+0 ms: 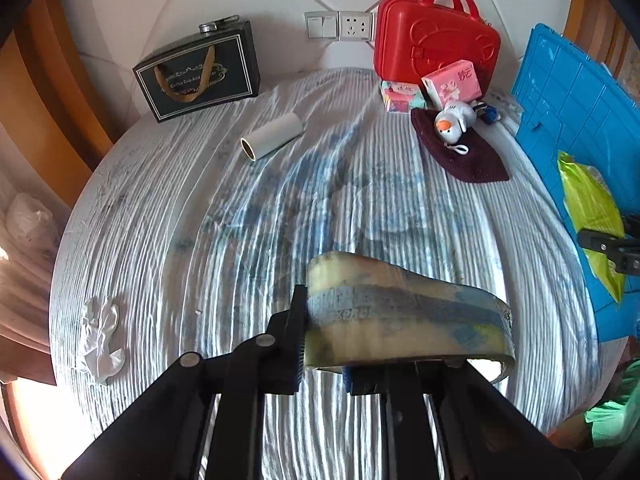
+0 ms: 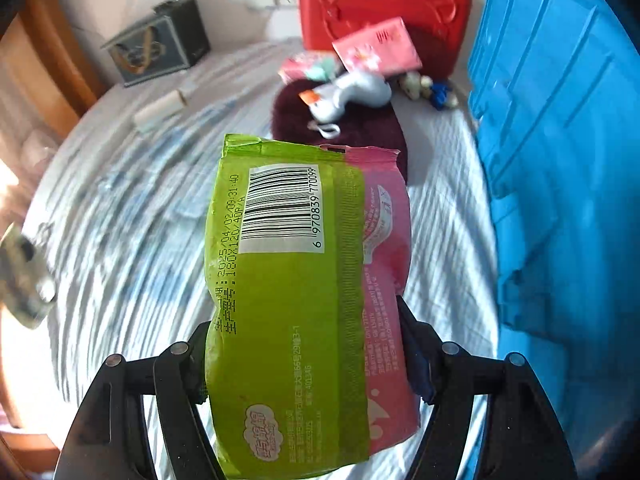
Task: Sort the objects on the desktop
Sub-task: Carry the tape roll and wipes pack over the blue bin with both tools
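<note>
Both tools are matte black. The left gripper [image 1: 324, 354], low in its frame, has angular linkage bars joined by round silver pivot pins, and blue ribbed pads line its fingers [image 1: 297, 344]. The right gripper [image 2: 308, 364], at the bottom of its frame, shows the same black bars, four silver pins and a dark blue pad on one finger. A green sleeve [image 1: 616, 408] appears at lower right.

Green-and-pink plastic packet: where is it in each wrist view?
Left wrist: green-and-pink plastic packet at the right edge, in front of the blue plastic crate.
Right wrist: packet fills the centre, clamped between the right gripper fingers.
Shared landmark: red hard-shell case against the back wall.
</note>
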`<state>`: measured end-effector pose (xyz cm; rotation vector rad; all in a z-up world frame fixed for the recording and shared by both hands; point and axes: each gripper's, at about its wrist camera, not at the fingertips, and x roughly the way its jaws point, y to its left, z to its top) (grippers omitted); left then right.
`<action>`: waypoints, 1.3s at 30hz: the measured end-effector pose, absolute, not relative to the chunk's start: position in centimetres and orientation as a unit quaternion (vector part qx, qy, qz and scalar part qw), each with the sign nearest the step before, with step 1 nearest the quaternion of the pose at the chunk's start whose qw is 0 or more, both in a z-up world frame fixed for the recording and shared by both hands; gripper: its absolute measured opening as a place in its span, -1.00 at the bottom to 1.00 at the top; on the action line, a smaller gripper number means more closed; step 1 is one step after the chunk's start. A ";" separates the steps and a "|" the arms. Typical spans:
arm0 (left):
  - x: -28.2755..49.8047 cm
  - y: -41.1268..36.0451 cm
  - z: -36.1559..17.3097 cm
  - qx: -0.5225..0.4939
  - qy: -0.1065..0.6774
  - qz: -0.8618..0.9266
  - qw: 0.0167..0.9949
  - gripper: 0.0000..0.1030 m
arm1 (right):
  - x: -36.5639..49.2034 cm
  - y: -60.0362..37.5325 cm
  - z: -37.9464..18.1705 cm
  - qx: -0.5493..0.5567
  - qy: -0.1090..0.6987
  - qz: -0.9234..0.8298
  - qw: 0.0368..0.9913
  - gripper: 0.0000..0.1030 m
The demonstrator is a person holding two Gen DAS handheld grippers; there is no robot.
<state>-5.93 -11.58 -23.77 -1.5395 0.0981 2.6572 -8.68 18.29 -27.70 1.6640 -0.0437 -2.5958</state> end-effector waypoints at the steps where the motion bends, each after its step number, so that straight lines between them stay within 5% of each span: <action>1: -5.8 -11.4 -23.3 -0.496 0.029 0.867 0.034 -0.73 | -8.0 18.3 -26.6 0.532 -0.016 -0.846 0.033 0.40; 15: -3.5 -6.9 -14.9 -0.427 0.028 0.903 0.031 -0.73 | 0.5 17.5 -13.2 0.418 -0.007 -0.904 0.090 0.41; 39: -1.7 6.5 -3.0 -0.342 0.060 0.936 0.052 -0.73 | 5.9 28.6 -5.4 0.325 -0.049 -0.940 0.088 0.42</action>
